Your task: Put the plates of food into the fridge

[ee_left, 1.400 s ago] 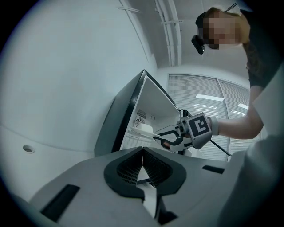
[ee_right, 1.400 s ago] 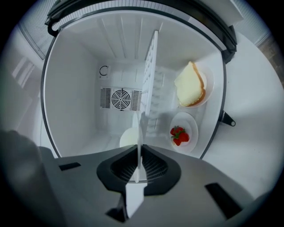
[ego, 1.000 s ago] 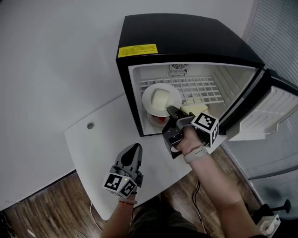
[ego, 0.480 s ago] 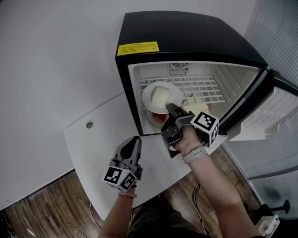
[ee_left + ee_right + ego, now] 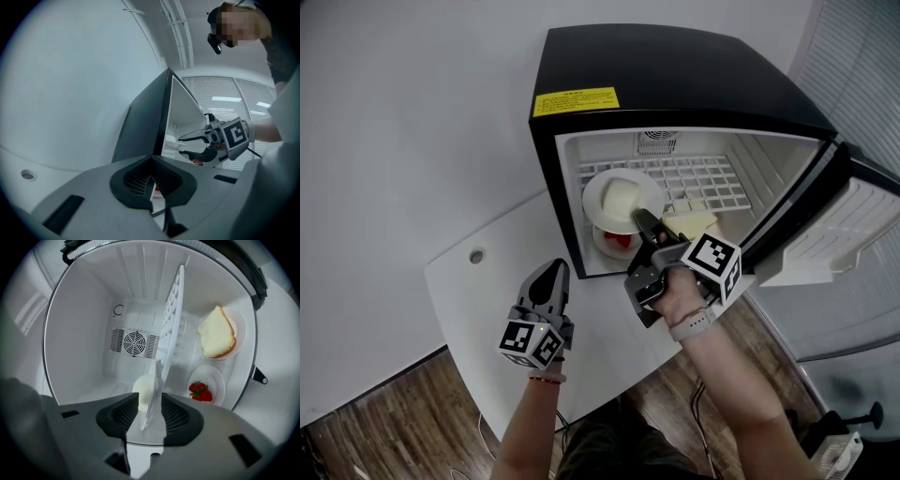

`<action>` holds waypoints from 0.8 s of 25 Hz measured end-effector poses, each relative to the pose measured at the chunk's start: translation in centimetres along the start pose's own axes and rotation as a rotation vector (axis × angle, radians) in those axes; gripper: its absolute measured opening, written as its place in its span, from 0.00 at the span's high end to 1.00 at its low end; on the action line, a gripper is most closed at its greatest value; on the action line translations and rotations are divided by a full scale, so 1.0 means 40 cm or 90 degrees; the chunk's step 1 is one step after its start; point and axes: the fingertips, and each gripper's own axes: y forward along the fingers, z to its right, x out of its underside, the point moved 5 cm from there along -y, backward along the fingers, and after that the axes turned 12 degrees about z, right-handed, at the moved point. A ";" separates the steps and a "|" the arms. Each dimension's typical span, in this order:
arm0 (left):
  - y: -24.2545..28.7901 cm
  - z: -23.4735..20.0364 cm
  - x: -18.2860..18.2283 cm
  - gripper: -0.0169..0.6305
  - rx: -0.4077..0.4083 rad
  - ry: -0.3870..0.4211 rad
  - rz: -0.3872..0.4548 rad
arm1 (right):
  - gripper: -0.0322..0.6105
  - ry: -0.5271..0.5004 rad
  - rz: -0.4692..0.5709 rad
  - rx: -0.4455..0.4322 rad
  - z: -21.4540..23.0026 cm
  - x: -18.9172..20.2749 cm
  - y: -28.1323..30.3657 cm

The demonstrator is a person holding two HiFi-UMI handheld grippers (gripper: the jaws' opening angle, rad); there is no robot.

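Observation:
A white plate with a pale mound of food [image 5: 623, 197] lies on the wire shelf [image 5: 703, 180] of the open black fridge [image 5: 675, 80]. My right gripper [image 5: 643, 221] reaches in at its near rim. In the right gripper view the plate [image 5: 149, 397] stands edge-on between the jaws of the right gripper [image 5: 151, 414]. They have just been opening, and a gap shows on each side of the rim. A plate of strawberries [image 5: 205, 389] sits on the fridge floor, a plate of cake [image 5: 217, 333] beside it. My left gripper [image 5: 553, 271] is shut and empty over the table.
The fridge door [image 5: 839, 220] hangs open to the right. The white table [image 5: 492, 291] has a small round hole [image 5: 476, 255] at its left. Wooden floor [image 5: 384, 431] lies below the table's edge. A fan grille [image 5: 135, 343] sits on the fridge's back wall.
My left gripper has slid left and farther up the table, away from the right hand. The right hand has stayed at the plate's rim inside the fridge.

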 end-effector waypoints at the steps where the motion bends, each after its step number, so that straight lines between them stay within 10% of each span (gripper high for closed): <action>1: 0.003 -0.006 0.002 0.96 -0.003 0.000 -0.001 | 0.74 -0.010 -0.001 -0.004 -0.001 -0.001 -0.002; 20: 0.030 -0.067 0.040 0.96 -0.026 -0.009 -0.014 | 0.58 -0.280 -0.067 -0.056 0.031 0.058 -0.099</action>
